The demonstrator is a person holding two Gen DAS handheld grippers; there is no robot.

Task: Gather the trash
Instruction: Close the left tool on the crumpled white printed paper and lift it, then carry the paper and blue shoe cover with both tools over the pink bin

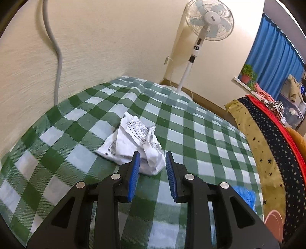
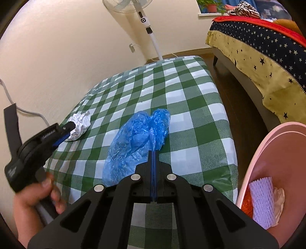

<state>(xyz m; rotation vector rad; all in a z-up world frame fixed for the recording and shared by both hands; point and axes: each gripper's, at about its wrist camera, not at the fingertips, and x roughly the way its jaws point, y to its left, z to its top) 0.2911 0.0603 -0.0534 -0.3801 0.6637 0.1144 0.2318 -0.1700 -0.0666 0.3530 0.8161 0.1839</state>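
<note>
Green-and-white checked tablecloth [image 1: 191,122] over a table set against a cream wall [image 1: 95,47]; white standing fan [image 1: 210,17] in the corner, bed with star-print cover [image 2: 258,55] to the right.

Left gripper [image 1: 152,160]: parted partway, blue pads either side of the near edge of a crumpled white paper [image 1: 133,141]; no pad pressing on it. Paper lying on the cloth near the wall side. Contact between pad and paper possibly present, not clear from this angle.

Right gripper [image 2: 153,153]: fully closed, pinching the edge of a blue plastic bag [image 2: 133,141]; rest of bag spread on the cloth.

Pink bin [image 2: 267,153] at lower right, beside the table, containing purple foam netting [image 2: 262,199] and other scraps
</note>
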